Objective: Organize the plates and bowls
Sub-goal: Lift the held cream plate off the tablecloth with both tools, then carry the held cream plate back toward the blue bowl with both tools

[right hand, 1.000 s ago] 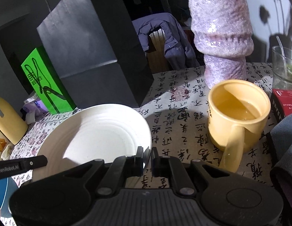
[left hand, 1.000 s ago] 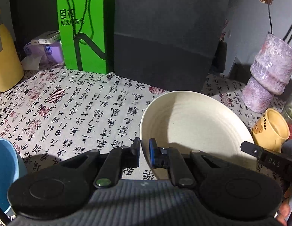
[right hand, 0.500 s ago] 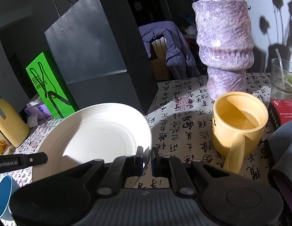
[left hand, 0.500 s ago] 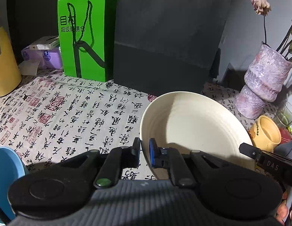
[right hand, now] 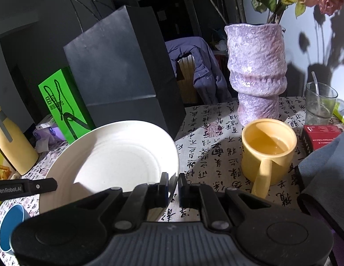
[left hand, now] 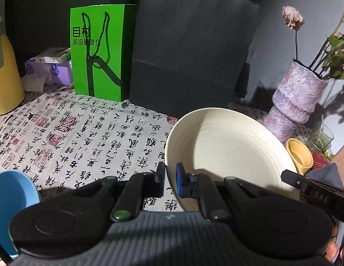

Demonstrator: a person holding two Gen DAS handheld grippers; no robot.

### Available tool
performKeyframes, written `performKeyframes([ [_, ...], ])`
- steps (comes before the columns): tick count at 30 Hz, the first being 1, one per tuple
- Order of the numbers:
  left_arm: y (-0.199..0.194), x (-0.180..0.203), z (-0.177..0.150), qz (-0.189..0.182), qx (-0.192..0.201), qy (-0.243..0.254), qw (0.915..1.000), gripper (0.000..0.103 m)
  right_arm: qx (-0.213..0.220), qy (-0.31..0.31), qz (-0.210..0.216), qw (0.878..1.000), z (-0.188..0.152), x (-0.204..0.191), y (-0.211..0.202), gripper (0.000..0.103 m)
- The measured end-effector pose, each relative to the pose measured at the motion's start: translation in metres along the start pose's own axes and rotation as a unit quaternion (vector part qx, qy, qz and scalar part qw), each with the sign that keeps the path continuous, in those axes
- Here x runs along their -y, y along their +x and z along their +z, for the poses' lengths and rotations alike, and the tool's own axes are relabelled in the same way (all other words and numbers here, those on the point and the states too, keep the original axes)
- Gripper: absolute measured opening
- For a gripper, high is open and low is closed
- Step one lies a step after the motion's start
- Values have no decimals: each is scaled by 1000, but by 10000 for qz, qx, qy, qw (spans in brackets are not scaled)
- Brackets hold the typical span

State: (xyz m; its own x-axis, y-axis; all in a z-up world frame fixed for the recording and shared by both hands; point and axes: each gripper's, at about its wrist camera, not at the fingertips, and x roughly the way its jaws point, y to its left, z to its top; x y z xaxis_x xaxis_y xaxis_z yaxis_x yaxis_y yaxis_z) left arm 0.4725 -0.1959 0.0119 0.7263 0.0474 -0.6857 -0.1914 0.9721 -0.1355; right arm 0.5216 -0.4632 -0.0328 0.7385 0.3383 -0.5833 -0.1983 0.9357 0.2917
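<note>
**Cream plate lifted off the table by two tongs**

A cream plate (left hand: 229,153) hangs tilted between both tongs. The left tongs (left hand: 170,178) pinch its near-left rim; the right tongs (right hand: 173,184) pinch the opposite rim, both narrowed onto it. Compared with a second earlier, the plate sits higher above the calligraphy tablecloth (left hand: 83,137), so it appears ready for carrying to a stack. A blue bowl (left hand: 10,195) waits low, left of the left tongs. Beyond them a green bag (left hand: 98,53) reads "目村". The tong arms read "DAS" and "GenRobot.AI".
</note>
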Motion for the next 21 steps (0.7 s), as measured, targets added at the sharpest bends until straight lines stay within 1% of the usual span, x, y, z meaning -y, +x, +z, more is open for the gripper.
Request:
performKeyframes([
  [21, -54, -7, -19, -306, 172, 54, 9994, 10, 239, -14, -157, 9996, -20, -16, -63, 8],
])
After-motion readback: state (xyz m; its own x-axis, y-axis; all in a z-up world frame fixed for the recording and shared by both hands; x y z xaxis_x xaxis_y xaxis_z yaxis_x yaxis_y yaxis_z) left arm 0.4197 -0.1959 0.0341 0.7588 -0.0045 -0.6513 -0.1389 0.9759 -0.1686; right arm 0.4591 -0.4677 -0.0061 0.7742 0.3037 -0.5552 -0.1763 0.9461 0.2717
